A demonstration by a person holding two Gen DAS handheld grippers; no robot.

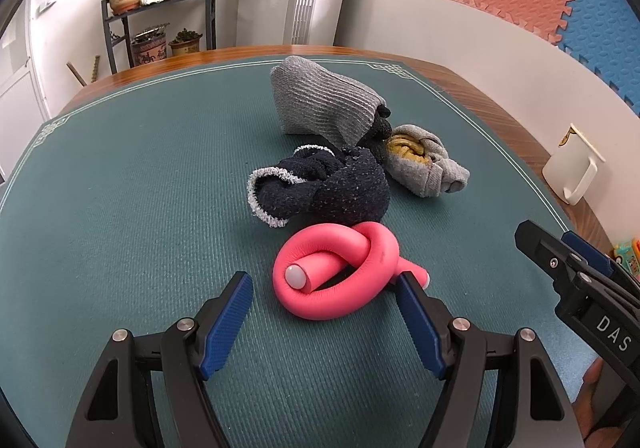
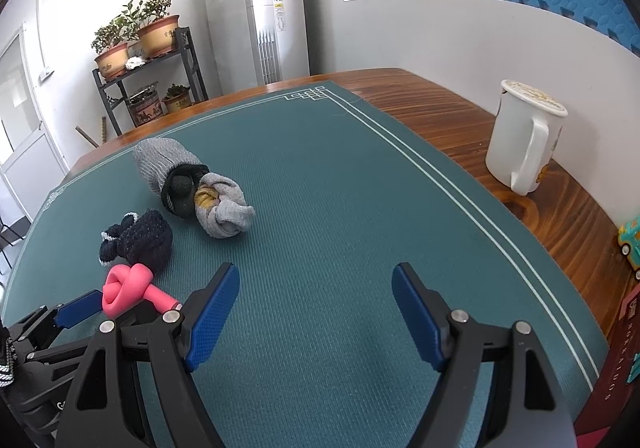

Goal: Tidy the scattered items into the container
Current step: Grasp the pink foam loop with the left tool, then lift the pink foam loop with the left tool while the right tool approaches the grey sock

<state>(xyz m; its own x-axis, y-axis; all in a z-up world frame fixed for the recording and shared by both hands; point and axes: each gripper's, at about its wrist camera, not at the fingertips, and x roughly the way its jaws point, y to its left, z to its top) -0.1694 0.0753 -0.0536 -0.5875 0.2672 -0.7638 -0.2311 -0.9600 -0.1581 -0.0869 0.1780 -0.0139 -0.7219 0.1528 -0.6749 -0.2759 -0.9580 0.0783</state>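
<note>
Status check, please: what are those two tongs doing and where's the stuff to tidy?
Both tongs open, empty: left tongs, right tongs. Pink foam tube lies knotted at left tongs, unheld. Socks behind it. Nothing blocking.

A wooden table (image 2: 448,116) carries a green mat (image 1: 120,184). On the mat lie a knotted pink foam tube (image 1: 340,272), a navy sock bundle (image 1: 324,184), a grey sock bundle (image 1: 428,164) and a grey knit pouch (image 1: 320,100). A white mug (image 2: 520,140) stands on the bare wood.

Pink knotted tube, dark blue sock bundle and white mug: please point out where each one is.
Pink knotted tube (image 1: 372,248): left wrist view, on the top loop of the knot.
Dark blue sock bundle (image 1: 344,188): left wrist view, on its rounded body.
White mug (image 2: 512,136): right wrist view, on its side wall.
</note>
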